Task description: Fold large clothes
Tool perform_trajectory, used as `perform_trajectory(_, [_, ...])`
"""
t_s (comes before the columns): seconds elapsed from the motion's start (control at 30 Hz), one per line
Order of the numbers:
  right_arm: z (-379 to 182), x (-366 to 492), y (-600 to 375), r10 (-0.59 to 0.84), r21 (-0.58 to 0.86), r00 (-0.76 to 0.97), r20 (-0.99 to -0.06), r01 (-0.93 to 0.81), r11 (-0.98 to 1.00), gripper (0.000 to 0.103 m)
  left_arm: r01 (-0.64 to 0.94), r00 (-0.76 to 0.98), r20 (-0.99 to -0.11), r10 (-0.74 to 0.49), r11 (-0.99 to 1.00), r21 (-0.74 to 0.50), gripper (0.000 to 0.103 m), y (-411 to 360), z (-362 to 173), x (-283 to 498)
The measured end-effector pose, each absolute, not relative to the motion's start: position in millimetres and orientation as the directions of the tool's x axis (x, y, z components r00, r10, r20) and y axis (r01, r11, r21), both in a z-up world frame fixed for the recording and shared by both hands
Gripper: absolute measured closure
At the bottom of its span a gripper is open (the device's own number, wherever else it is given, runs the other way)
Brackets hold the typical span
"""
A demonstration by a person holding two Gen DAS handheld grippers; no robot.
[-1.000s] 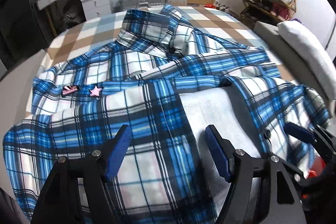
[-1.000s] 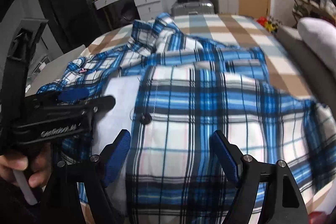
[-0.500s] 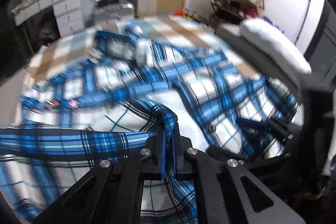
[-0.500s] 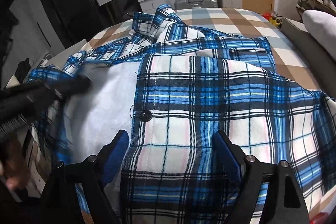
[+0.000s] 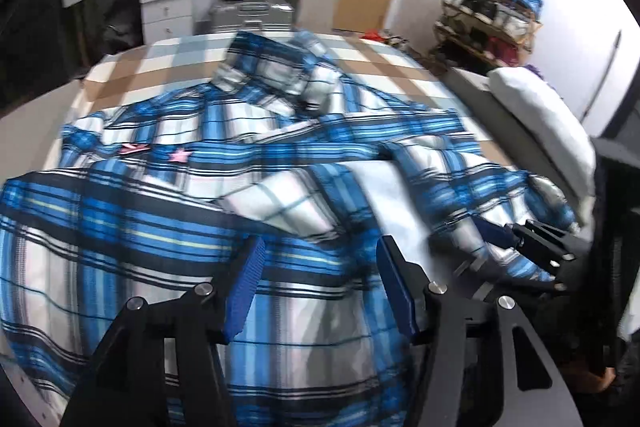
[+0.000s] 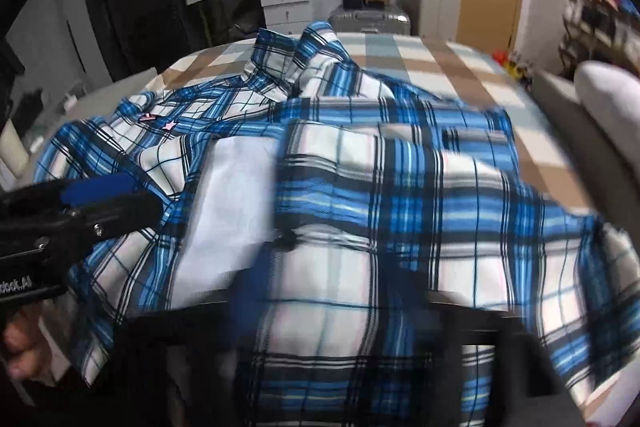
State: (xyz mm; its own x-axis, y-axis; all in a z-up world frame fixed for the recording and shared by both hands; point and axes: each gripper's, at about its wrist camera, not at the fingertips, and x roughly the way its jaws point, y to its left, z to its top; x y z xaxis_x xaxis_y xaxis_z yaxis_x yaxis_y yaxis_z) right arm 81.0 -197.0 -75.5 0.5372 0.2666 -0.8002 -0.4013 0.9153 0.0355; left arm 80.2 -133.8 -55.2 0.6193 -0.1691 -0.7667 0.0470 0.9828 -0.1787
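Lying spread on the bed (image 5: pixel 132 67), the shirt (image 5: pixel 168 227) has its hem nearest both grippers, ready for a fold. The left gripper (image 5: pixel 320 287) has just reopened, gripping nothing; the right gripper (image 6: pixel 320 311) has just clenched on the front panel.

The shirt (image 5: pixel 168 235) is blue, white and black plaid with pink patches (image 5: pixel 179 156); the bedspread (image 6: pixel 452 63) is tan-and-white checked.

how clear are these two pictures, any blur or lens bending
Left wrist view: plaid shirt smeared by motion blur, left gripper sharp, room edges bowed by the fisheye. Right wrist view: near hem heavily blurred, hiding the right gripper; collar sharper.
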Motion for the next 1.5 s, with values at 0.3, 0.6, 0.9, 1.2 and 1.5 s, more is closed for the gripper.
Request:
perform_trajectory(0.3, [-48.6, 71.4, -199.9, 0.508, 0.245, 0.386, -0.77, -0.557, 0.794, 0.094, 0.015, 0.588, -0.796, -0.141, 0.986, -0.163, 0.05, -118.8, -65.0, 78.8])
perform_trajectory(0.6, [-26.1, 50.0, -285.3, 0.508, 0.268, 0.484, -0.712, -0.481, 0.835, 0.027, -0.073, 0.682, -0.727, -0.079, 0.982, -0.174, 0.05, -62.5, -33.0, 32.3])
perform_trajectory(0.9, [-21.8, 67.7, -448.6, 0.175, 0.285, 0.655, -0.735, 0.065, 0.956, 0.025, -0.377, 0.697, -0.701, 0.153, 0.909, -0.177, 0.05, 22.7, -26.5, 22.1])
perform_trajectory(1.2, [-46.6, 112.3, -443.5, 0.549, 0.589, 0.523, -0.652, -0.106, 0.801, 0.095, -0.344, 0.645, -0.753, 0.126, 0.929, -0.139, 0.05, 18.6, -40.7, 30.8])
perform_trajectory(1.5, [-75.2, 173.7, -448.3, 0.409, 0.468, 0.48, -0.776, 0.003, 0.884, 0.084, -0.325, 0.657, -0.749, 0.083, 0.928, -0.182, 0.05, 27.0, -36.2, 25.8])
